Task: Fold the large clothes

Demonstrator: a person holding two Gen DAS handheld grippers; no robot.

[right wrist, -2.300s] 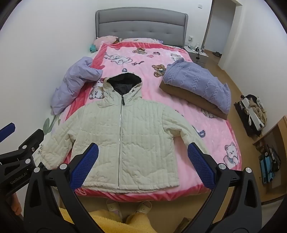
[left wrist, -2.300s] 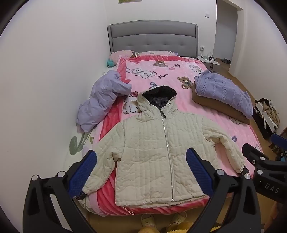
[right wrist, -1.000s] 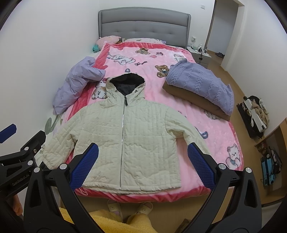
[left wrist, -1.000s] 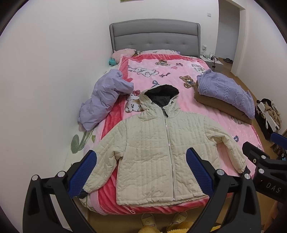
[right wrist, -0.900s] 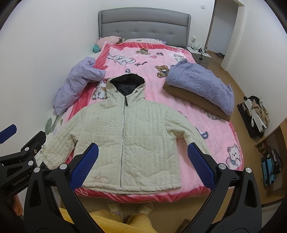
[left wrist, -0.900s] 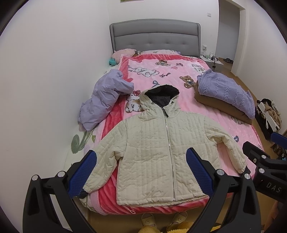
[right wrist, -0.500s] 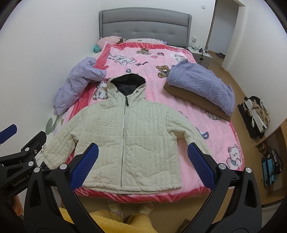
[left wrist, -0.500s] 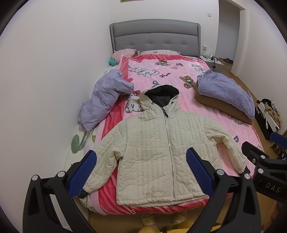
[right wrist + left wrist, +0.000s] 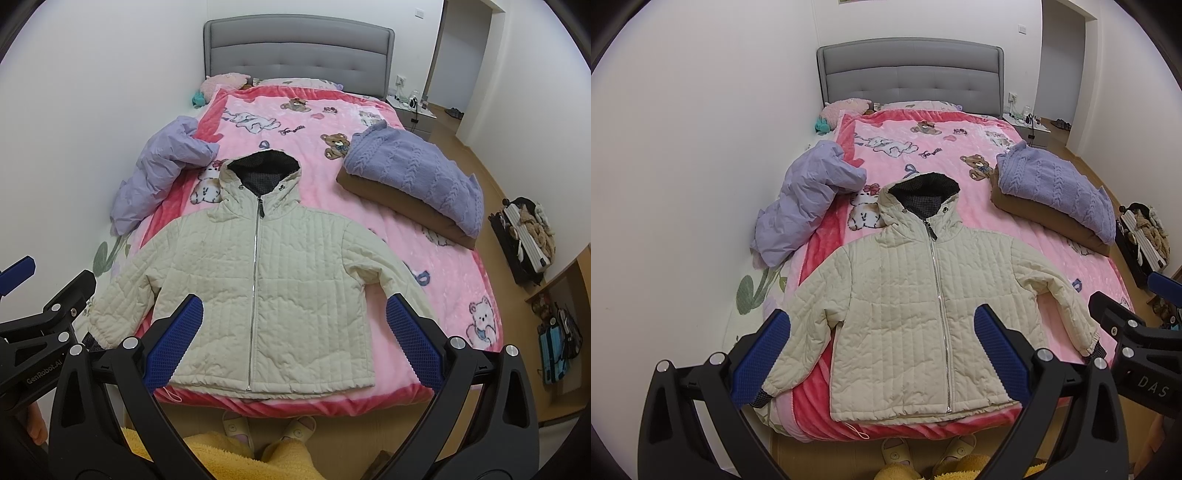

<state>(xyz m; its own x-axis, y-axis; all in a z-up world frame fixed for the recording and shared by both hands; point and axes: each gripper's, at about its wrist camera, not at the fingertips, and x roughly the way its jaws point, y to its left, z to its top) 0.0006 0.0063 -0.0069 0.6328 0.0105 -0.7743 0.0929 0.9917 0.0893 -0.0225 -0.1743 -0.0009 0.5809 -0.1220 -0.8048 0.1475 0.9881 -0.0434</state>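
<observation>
A cream quilted hooded jacket (image 9: 923, 314) lies flat and zipped at the foot of the bed, sleeves spread out, hood pointing to the headboard; it also shows in the right wrist view (image 9: 258, 295). My left gripper (image 9: 882, 354) is open and empty, held above the jacket's hem. My right gripper (image 9: 293, 343) is open and empty, above the hem too. The right gripper shows at the right edge of the left wrist view (image 9: 1137, 350). The left gripper shows at the left edge of the right wrist view (image 9: 40, 325).
The bed has a pink cartoon blanket (image 9: 960, 147) and a grey headboard (image 9: 908, 85). A lilac puffer jacket (image 9: 805, 199) lies at the left by the wall. A lilac knit on a brown cushion (image 9: 1056, 188) lies at the right. Slippers (image 9: 269, 428) are on the floor.
Both views have drifted slightly; the jacket sits a touch lower and nearer in frame. Both grippers stay open and nothing on the bed has moved.
</observation>
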